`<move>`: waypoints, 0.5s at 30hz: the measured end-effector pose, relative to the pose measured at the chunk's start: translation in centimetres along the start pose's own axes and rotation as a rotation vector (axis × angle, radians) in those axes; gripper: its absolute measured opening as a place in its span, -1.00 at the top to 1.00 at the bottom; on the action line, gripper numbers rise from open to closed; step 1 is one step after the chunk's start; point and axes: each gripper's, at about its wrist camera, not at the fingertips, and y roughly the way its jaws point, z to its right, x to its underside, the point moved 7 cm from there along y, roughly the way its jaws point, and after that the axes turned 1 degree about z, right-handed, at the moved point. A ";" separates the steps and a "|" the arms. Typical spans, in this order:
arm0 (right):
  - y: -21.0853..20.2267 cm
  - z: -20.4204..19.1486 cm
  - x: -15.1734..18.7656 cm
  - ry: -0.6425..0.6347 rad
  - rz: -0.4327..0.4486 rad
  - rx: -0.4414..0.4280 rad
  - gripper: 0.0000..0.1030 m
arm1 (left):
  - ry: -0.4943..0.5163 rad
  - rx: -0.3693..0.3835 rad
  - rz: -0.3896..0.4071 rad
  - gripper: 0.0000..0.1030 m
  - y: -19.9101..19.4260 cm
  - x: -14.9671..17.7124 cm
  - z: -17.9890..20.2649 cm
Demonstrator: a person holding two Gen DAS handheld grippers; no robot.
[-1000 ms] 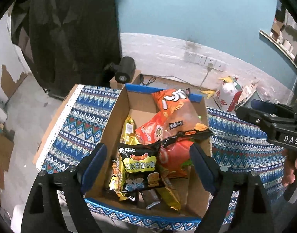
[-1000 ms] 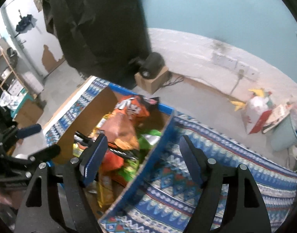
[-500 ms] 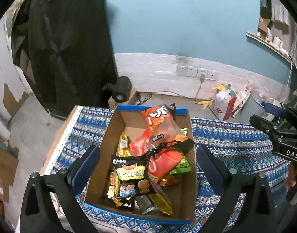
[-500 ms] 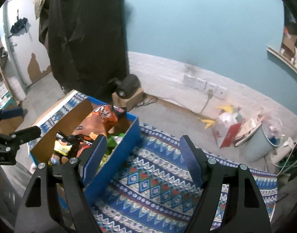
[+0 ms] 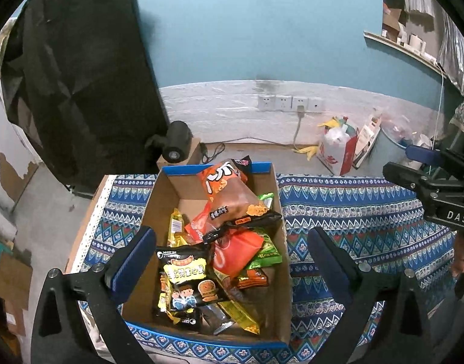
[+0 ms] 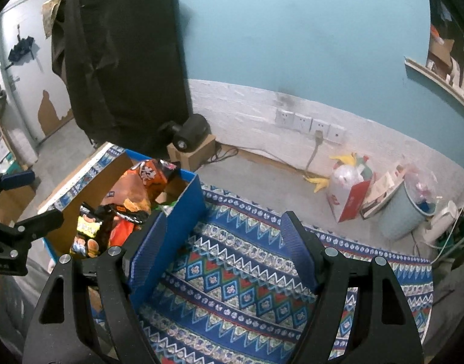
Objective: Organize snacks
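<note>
A cardboard box with blue outer walls [image 5: 159, 200] [image 6: 183, 209] stands on the patterned tablecloth [image 5: 353, 212] and holds several snack packs. An orange chip bag [image 5: 229, 188] [image 6: 141, 182] leans at its far end. A black and yellow pack [image 5: 186, 276] lies near the front, with red [image 5: 235, 251] and green [image 5: 267, 248] packs beside it. My left gripper [image 5: 229, 261] is open and empty, held above the box. My right gripper [image 6: 223, 248] is open and empty over the cloth, right of the box.
The table's left edge [image 5: 89, 209] drops to a grey floor. Beyond the far edge stand a black device on a small box [image 5: 177, 142], a red and white bag [image 5: 338, 148] and a pale blue bin [image 6: 405, 209]. A dark cloth [image 5: 80, 75] hangs at the left.
Both grippers have risen and pulled back from the box, so it looks smaller and farther. The right gripper has swung to the right over the cloth. Both stay open and empty.
</note>
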 end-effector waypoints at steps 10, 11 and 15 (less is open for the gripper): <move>0.0 0.2 0.3 -0.009 -0.011 -0.002 -0.48 | 0.006 -0.014 -0.011 -0.95 0.4 0.0 0.2; -0.1 0.2 0.3 -0.010 -0.010 -0.001 -0.48 | 0.007 -0.015 -0.011 -0.95 0.4 0.1 0.2; -0.1 0.1 0.3 -0.016 -0.009 -0.001 -0.48 | 0.006 -0.015 -0.013 -0.95 0.4 0.1 0.2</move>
